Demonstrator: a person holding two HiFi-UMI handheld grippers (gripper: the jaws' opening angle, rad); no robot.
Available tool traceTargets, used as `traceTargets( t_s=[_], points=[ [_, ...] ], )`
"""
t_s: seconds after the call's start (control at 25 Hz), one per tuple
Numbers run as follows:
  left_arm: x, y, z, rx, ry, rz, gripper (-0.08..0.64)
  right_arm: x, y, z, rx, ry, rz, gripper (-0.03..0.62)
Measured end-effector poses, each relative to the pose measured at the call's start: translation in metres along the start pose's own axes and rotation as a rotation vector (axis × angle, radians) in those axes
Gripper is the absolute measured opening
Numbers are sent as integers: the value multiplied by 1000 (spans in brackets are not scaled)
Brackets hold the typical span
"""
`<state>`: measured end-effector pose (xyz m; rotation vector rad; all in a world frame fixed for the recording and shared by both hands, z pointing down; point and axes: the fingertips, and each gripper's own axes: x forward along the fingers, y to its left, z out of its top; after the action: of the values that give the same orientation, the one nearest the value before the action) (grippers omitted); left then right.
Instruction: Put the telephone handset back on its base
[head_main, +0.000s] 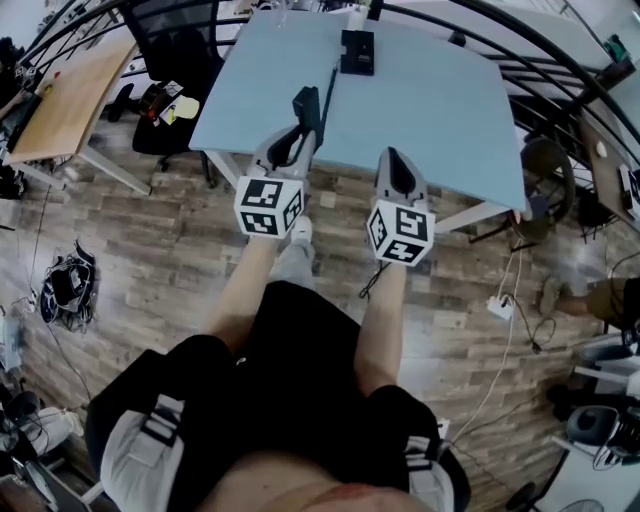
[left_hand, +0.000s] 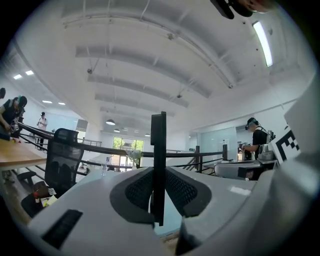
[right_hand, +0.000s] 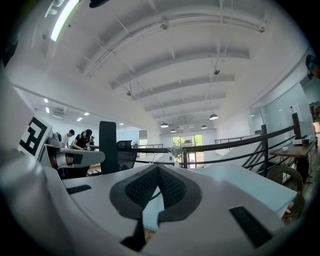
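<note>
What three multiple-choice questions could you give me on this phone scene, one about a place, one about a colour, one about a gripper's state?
1. Where does the telephone base stand?
A. On the floor.
B. On a shelf.
C. On the far part of the table.

2. What colour is the tabletop?
A. Light blue.
B. Red.
C. Black.

3. What is the left gripper doing?
A. It is open and empty.
B. It is shut on the handset.
C. It is lying on the table.

Answers:
1 C: the head view shows the black base near the table's far edge.
2 A: the top is pale blue in the head view.
3 B: the left gripper view shows its jaws clamped on the thin black handset.
</note>
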<state>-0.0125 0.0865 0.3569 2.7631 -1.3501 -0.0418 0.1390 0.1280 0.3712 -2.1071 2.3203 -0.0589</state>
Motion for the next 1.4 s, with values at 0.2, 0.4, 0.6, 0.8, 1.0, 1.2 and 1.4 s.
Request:
traceTargets(
  t_s=[0.2, 0.4, 0.6, 0.8, 1.0, 1.2, 1.4],
  points=[
    [66, 40, -20, -18, 54, -19, 64, 68, -31, -18, 29, 39, -50, -6],
    [138, 95, -33, -39, 122, -32, 64, 160, -50, -16, 47, 46, -88, -6],
    [205, 150, -37, -76, 145, -43, 64, 249, -46, -11, 27, 27, -86, -6],
    [249, 190, -49, -132, 165, -59, 64, 307, -35, -23, 8, 80, -68, -6],
    [272, 198, -69, -181, 200, -89, 64, 330, -47, -46, 11, 145, -89, -6],
    [295, 199, -89, -231, 240, -148, 64, 345, -49, -60, 10, 187, -78, -6],
    [330, 203, -114, -319, 303, -206, 64, 354, -62, -73, 11, 230, -86, -6]
  ],
)
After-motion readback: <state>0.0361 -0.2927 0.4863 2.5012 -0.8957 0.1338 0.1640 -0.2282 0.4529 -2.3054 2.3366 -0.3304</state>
